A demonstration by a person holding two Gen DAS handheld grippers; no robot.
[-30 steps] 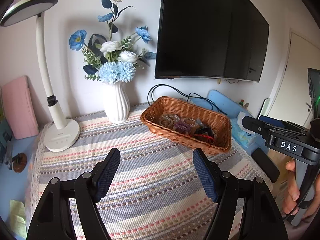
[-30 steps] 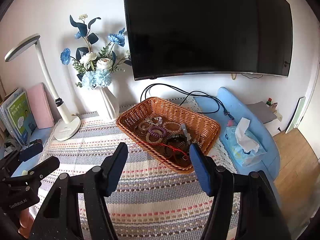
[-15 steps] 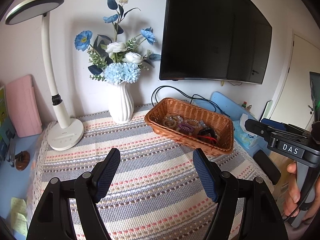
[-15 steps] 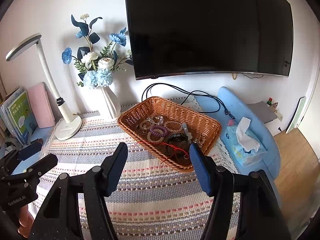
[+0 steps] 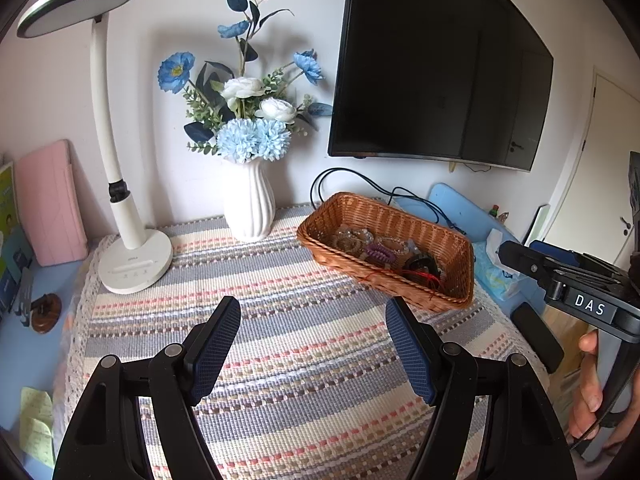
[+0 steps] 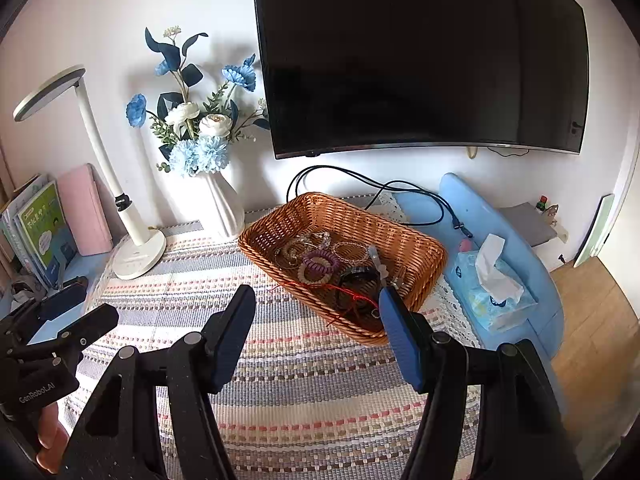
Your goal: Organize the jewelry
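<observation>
Two tongs, left (image 5: 312, 336) and right (image 6: 316, 330), gape empty; I have backed off slightly, basket (image 6: 404, 236) untouched.

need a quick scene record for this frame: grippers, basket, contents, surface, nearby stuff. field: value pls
left gripper: open, empty, above the striped mat, short of the basket
right gripper: open, empty, near the basket's front edge
basket: brown wicker, on the mat, right of the vase
contents: purple coil bracelet, beaded bracelets, dark bangle, red cord trailing over the front rim
surface: striped mat
nearby: white vase with blue and white flowers, desk lamp, tissue pack
jewelry moved out: none yet
</observation>
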